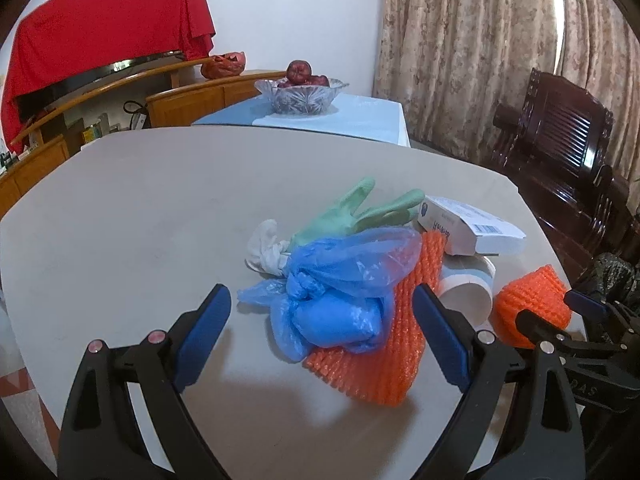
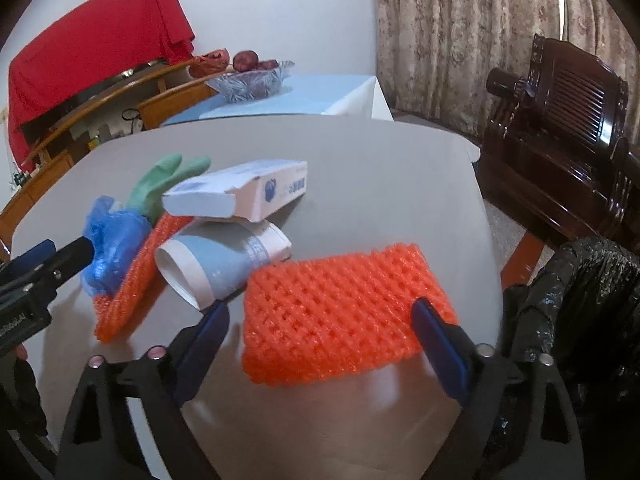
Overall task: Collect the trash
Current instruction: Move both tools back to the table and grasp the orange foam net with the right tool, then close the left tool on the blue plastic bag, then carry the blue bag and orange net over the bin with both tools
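Right now your right gripper is hanging over the nearer orange foam net, its fingers spread wide with the net lying between them; I cannot tell whether the right-hand pad is already brushing it. Your left gripper is also standing spread, facing the blue plastic bag, which is resting on a second orange foam net at twelve o'clock from its tips.

Here is what you are risking. The nearer net is sitting close to the table edge at four o'clock, just beside the black trash bag; if one pad is landing first, it is likely shoving the light net sideways instead of pinching it. The foam is probably squashing easily, so a shallow pinch may be slipping off.

On the left, the knotted bag is overlapping the green glove and the white rag, so closing there may be dragging neighbours along. The paper cup and white carton are leaning on each other and could be rolling if nudged.
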A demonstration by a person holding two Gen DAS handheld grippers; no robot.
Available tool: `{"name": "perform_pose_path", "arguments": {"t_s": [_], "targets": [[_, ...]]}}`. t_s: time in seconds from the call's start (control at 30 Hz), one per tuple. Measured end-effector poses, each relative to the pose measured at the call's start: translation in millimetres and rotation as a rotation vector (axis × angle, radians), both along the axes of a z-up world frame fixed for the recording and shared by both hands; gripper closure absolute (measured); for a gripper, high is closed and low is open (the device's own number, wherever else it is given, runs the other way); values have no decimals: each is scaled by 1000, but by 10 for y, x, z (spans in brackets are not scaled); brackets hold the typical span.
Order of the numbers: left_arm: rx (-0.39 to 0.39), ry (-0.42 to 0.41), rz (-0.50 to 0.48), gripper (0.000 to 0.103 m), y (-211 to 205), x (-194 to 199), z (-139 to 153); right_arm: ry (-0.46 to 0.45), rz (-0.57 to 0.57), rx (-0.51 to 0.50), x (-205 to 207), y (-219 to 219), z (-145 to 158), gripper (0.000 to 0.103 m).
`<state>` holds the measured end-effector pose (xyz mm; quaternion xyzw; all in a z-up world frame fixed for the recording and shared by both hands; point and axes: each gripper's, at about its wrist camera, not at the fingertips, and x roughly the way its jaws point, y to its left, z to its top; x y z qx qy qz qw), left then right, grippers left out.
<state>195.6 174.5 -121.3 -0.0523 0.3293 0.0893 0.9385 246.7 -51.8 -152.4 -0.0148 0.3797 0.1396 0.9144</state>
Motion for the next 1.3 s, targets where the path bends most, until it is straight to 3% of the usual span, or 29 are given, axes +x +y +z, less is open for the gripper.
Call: {"name": "perform_pose_path", "arguments": {"t_s": [0.2, 0.43, 0.5, 0.83, 0.93, 1.3], "targets": [[1, 21, -7, 14, -43, 57, -67, 4, -3, -35, 23, 8, -21, 34], [2, 38, 13, 14, -31, 151, -99, -20, -4, -2, -6, -58, 17, 71], [-2, 39, 19, 15, -2, 192, -101, -29, 1, 8, -17, -68, 36, 76], [-53, 59, -1, 54, 33, 270, -185, -71, 37, 28, -75, -35, 146, 80], [-58, 51, -1, 61, 21, 255, -181, -74, 47, 37, -94, -29, 192, 80], [-57, -48, 10, 68, -54, 20, 187, -131, 52, 74, -192, -125, 460, 80]]}}
